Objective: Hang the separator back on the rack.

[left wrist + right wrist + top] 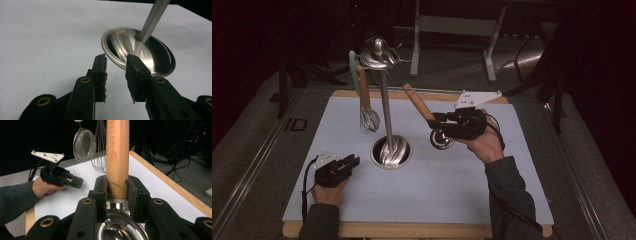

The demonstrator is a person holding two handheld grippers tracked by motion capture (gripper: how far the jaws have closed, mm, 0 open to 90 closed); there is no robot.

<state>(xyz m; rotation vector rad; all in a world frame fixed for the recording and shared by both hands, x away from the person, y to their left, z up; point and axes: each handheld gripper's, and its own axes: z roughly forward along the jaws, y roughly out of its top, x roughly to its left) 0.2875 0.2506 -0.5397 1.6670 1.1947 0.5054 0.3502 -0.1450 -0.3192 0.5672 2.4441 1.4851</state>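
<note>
A ladle with a wooden handle and a metal bowl hangs tilted above the white mat, right of the stand. My right gripper is shut on the lower end of that handle, just above the bowl. My left gripper rests low on the mat at the front left, open with nothing between its jaws. It points at the stand's round metal base. From the right gripper view, the left gripper sits farther off on the mat.
A metal utensil stand rises from its base to a hook ring. A whisk and a pale green handle hang from it. A strainer hangs beside the whisk. The mat has a wooden edge.
</note>
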